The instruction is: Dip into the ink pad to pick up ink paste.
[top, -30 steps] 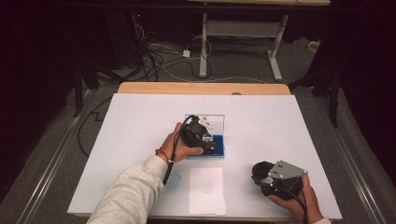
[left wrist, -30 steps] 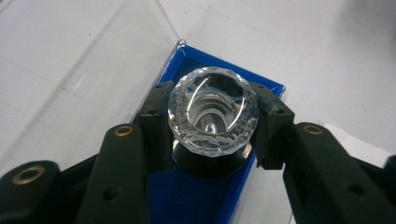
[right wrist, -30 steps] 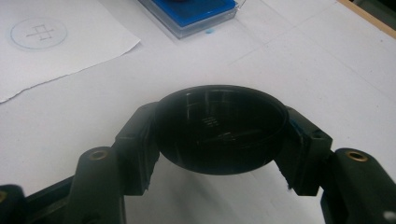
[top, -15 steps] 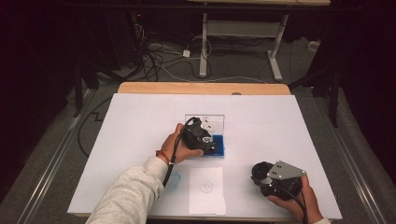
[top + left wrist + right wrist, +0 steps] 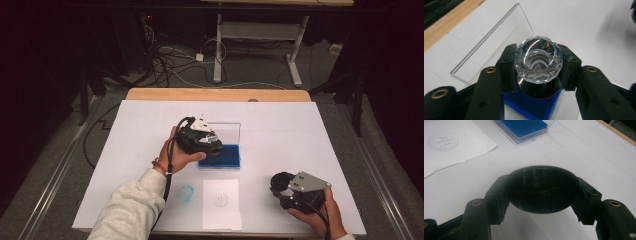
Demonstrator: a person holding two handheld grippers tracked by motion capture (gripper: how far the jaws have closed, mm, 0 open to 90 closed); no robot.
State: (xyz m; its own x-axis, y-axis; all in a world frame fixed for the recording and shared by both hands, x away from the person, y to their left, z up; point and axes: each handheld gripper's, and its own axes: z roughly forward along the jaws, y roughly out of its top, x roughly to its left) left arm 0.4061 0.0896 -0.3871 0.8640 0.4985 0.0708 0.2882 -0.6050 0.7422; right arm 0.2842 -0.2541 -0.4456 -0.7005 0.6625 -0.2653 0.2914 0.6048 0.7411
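High view: left gripper (image 5: 202, 140) held above the middle of the white desk (image 5: 310, 135), over a clear-lidded case with a blue pad (image 5: 222, 155). Right gripper (image 5: 290, 192) rests near the desk's front right corner. A paper sheet (image 5: 221, 205) with a stamped circle lies at the front edge; a blue ring mark (image 5: 186, 192) is just beside it. Left gripper view: jaws clamped on a faceted crystal stamp (image 5: 538, 62), its dark base over the blue pad (image 5: 534, 106); clear lid (image 5: 499, 47) stands open behind. Right gripper view: jaws clamped on a black round cap (image 5: 541, 188), above bare desk, well apart from the case (image 5: 524, 127).
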